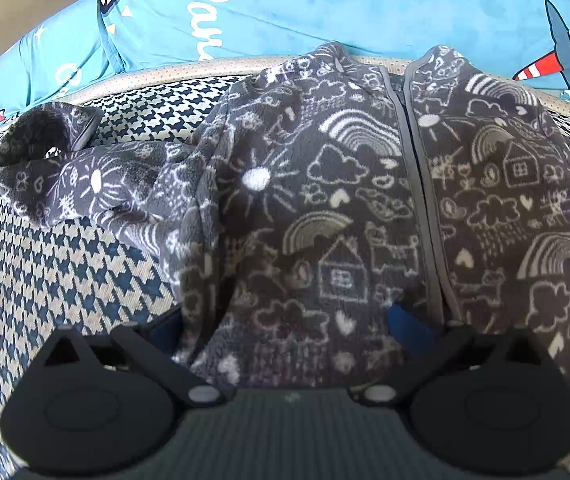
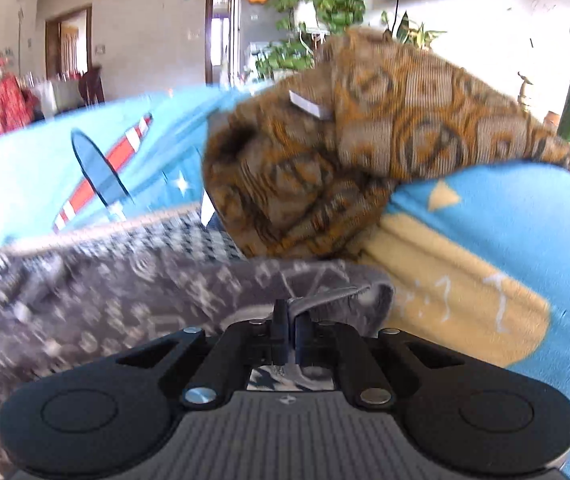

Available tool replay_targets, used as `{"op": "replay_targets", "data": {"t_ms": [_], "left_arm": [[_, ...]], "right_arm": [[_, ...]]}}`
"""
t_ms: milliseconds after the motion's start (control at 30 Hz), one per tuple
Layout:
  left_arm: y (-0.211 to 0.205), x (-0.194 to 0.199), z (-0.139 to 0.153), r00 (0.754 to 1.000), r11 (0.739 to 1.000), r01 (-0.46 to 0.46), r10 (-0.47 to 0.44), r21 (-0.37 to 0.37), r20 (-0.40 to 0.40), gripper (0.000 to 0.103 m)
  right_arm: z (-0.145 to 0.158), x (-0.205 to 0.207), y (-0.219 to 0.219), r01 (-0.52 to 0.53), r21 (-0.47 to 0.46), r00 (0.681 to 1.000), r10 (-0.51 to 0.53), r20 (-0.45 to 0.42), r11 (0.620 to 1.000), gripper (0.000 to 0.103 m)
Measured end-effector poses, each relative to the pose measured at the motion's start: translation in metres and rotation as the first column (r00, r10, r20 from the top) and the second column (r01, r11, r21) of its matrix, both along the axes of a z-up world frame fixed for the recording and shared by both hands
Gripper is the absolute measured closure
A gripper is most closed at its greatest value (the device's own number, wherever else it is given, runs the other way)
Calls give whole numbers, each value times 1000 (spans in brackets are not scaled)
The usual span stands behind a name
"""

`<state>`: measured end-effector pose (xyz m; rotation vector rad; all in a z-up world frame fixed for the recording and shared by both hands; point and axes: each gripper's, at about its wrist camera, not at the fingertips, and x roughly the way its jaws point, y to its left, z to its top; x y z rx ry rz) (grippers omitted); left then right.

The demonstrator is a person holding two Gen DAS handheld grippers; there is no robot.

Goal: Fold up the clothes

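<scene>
A dark grey fleece jacket (image 1: 325, 200) printed with white rainbows, houses and clouds lies front up on a houndstooth cushion (image 1: 45, 280). Its grey zip (image 1: 417, 160) runs up the middle and one sleeve (image 1: 85, 176) stretches to the left. My left gripper (image 1: 285, 328) stands open at the jacket's near hem. Its blue pads (image 1: 409, 326) are wide apart and the fabric lies between them, covering the tips. In the right wrist view the jacket (image 2: 125, 300) is blurred. My right gripper (image 2: 287, 320) is shut on its grey-trimmed edge (image 2: 325, 296).
A blue blanket (image 1: 285, 8) with aeroplane prints lies behind the cushion and also to the right (image 2: 485, 208). A brown patterned cloth (image 2: 345, 152) is bunched on it just beyond my right gripper. Potted plants (image 2: 317, 4) and a doorway stand far behind.
</scene>
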<state>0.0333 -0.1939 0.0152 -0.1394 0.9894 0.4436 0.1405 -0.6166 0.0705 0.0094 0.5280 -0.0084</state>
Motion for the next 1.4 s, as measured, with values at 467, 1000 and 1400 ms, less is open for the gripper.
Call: {"op": "replay_targets", "data": {"t_ms": [467,1000,1400], "left_arm": [[-1,-2,0,1000,1000,8,-8,8,15,0],[-1,0,0,1000,1000,-7,7,8,14,0],[-3,1,0,1000,1000,-13,13,13,15,0]], "right_arm": [[99,-73,30,-182,249,946,101,307,951,99],[104,-85,5,196,218,972,-219,86,956,96],[86,-78,-31,246,176,966,-256,36,953,60]]}}
